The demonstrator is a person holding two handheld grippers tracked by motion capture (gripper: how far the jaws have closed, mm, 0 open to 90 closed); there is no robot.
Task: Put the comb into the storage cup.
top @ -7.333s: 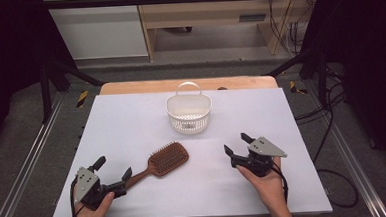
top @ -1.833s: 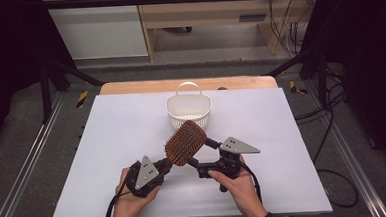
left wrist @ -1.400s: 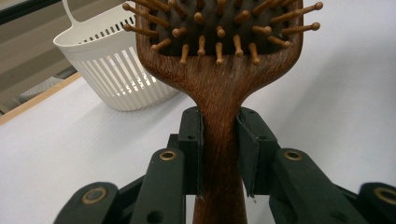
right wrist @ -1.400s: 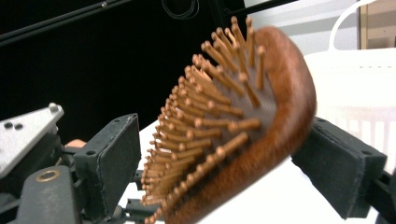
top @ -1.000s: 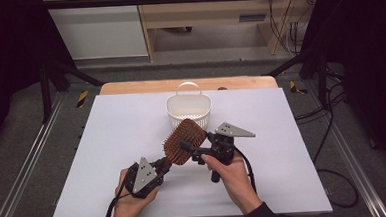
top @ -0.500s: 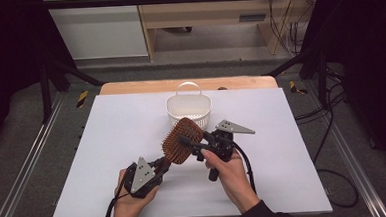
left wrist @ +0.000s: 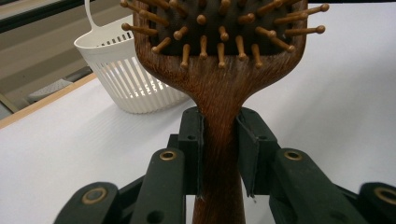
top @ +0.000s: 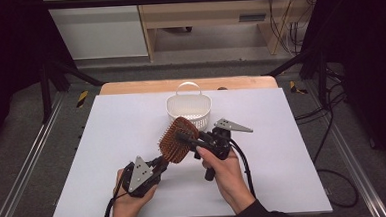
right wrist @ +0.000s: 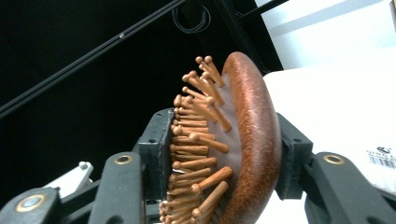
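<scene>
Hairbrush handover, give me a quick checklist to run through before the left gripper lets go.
1. Left gripper clamped on the hairbrush handle: ok, both pads press the neck of the handle.
2. Right gripper around the brush head: ok, one jaw on the bristle side, one on the wooden back; its jaws have just been closing.
3. Right pads fully tight on the head: cannot tell; the bristle-side pad meets bristle tips only.
4. Brush lifted off the table: ok in the high view.
5. White basket upright, opening unblocked: ok.
6. Cables away from the brush: ok.
</scene>
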